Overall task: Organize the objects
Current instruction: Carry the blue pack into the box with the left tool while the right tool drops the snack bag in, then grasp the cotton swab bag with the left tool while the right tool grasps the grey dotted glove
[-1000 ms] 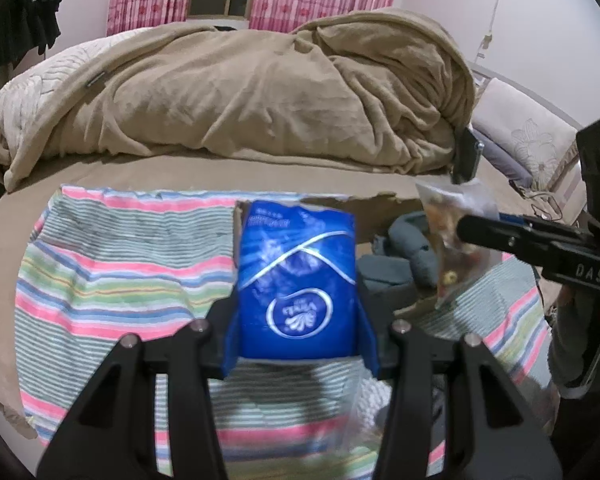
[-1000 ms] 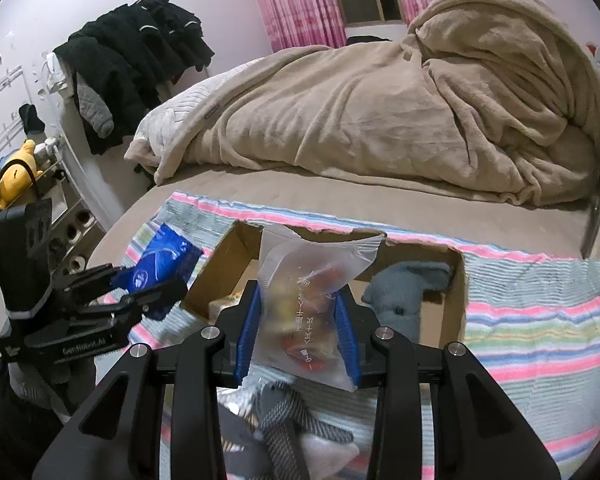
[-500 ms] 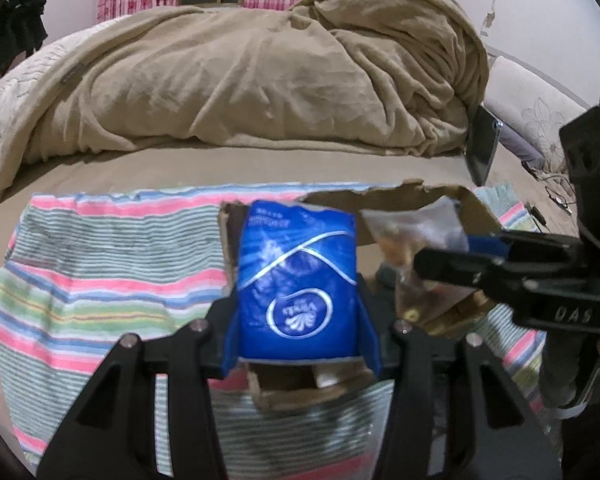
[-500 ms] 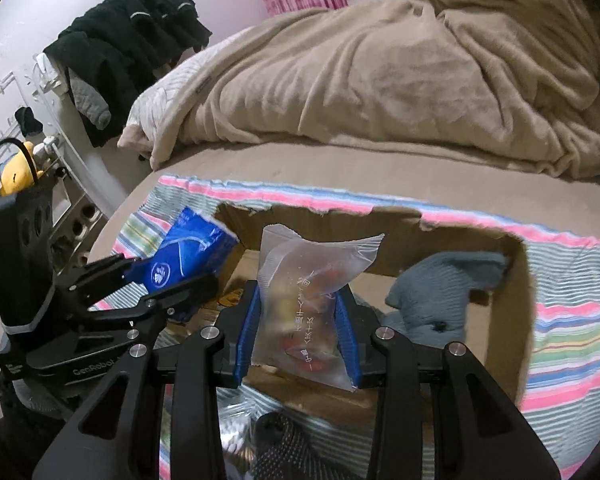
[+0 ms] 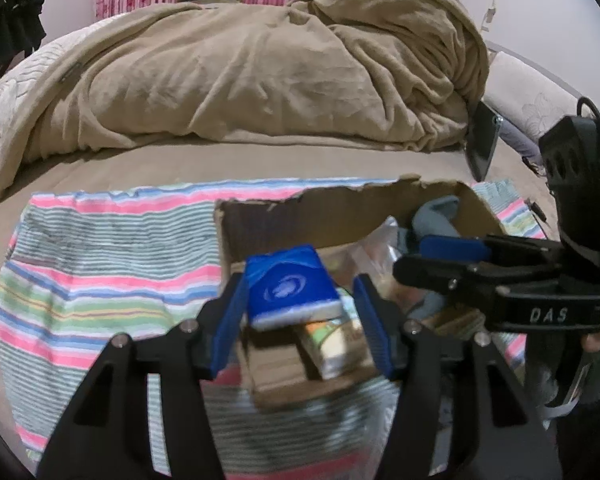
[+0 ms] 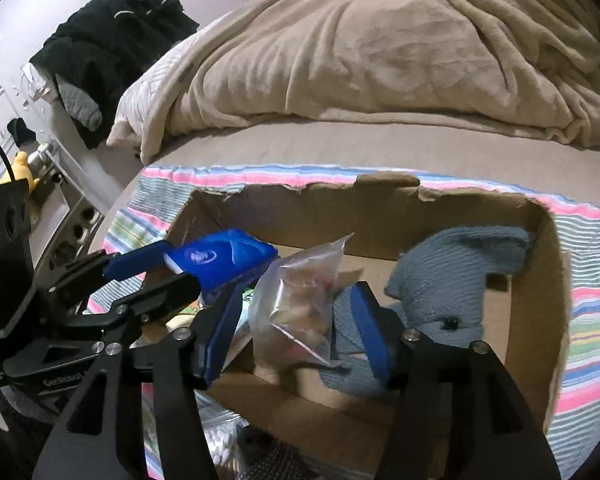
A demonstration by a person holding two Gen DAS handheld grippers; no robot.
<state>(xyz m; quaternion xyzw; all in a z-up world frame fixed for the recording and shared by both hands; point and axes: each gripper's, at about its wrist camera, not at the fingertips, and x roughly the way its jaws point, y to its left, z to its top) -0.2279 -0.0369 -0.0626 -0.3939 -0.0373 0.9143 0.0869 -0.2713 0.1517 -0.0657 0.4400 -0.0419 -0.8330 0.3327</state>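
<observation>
Both grippers are black plastic frames with bright blue pads lining the jaws and silver screws at the joints. The right gripper (image 5: 452, 258) has "DAS" printed in white, the left gripper (image 6: 156, 268) says "GenRobot".

"DAS" is printed on the right tongs (image 5: 446, 258); "GenRobot" on the left tongs (image 6: 156, 272).

Glossy blue plastic packet (image 5: 290, 286), matt torn-edged cardboard box (image 6: 452, 216), plush blanket (image 5: 260, 72).

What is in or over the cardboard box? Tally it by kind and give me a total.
Inside or above the cardboard box:
Blue tissue pack: 1
Clear snack bag: 1
Grey knit heap: 1 (separate pieces cannot be told apart)
Printed carton: 1
Total: 4
</observation>
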